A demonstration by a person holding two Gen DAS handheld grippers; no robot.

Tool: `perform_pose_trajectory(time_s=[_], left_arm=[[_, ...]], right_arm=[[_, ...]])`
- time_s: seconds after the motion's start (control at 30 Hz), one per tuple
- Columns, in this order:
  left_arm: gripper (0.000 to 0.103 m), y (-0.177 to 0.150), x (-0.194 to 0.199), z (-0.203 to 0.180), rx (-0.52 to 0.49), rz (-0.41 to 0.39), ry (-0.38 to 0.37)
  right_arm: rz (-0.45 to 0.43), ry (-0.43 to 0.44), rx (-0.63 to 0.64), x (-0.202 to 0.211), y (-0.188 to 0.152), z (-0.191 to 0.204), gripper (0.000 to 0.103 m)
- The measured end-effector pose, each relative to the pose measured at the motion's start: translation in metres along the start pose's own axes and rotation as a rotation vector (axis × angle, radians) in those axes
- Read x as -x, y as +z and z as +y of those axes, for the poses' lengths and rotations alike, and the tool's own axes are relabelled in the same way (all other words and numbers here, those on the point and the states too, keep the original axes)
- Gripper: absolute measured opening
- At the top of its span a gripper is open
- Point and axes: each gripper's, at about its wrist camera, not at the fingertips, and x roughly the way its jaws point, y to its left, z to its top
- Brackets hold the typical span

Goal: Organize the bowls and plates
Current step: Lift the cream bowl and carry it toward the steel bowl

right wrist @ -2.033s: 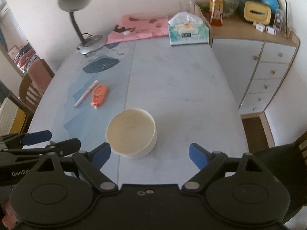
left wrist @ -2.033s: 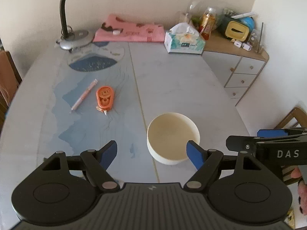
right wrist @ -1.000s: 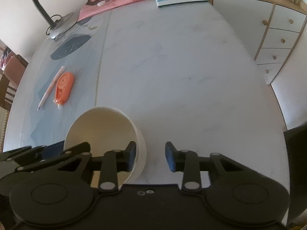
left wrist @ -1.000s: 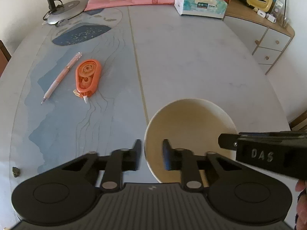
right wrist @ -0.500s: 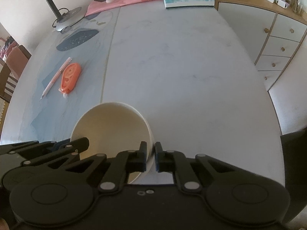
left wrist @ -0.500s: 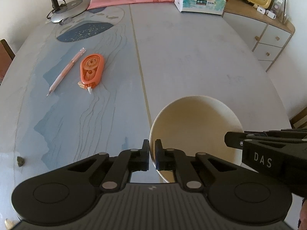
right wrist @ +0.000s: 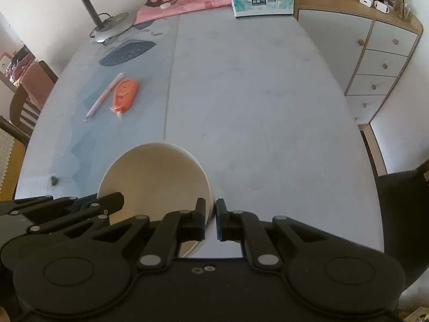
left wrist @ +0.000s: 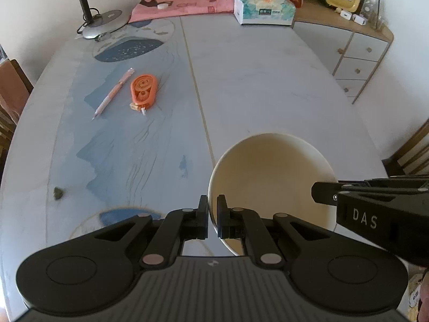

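Note:
A cream bowl point(left wrist: 270, 177) hangs above the table point(left wrist: 268, 86), held from both sides. My left gripper point(left wrist: 212, 216) is shut on the bowl's left rim, one finger inside and one outside. My right gripper point(right wrist: 212, 218) is shut on the bowl's point(right wrist: 155, 177) right rim in the same way. In the left wrist view the right gripper's body comes in from the right edge, over the bowl's far side. The bowl is empty inside. A blue-patterned plate point(left wrist: 118, 220) shows blurred just beyond the left fingers, partly hidden by them.
An orange tape dispenser point(left wrist: 143, 90) and a pink pen point(left wrist: 114, 94) lie on the table's left half. At the far end are a desk lamp point(left wrist: 103, 24), a pink cloth point(left wrist: 185, 2) and a tissue box point(left wrist: 264, 10). A drawer cabinet point(right wrist: 380, 61) stands right.
Both grippers closed onto the bowl's opposite rims and lifted it off the table. The views pulled back, so more of the table and the lamp base shows now.

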Motion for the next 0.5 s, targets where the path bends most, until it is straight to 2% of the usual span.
perform_pose_trajectory(time_s=[0.5], left_arm=[[0.005, -0.073, 0.104, 0.014, -0.030, -0.029, -0.010]], right_arm=[[-0.036, 0.024, 0.058, 0.091, -0.074, 0.036, 0.008]])
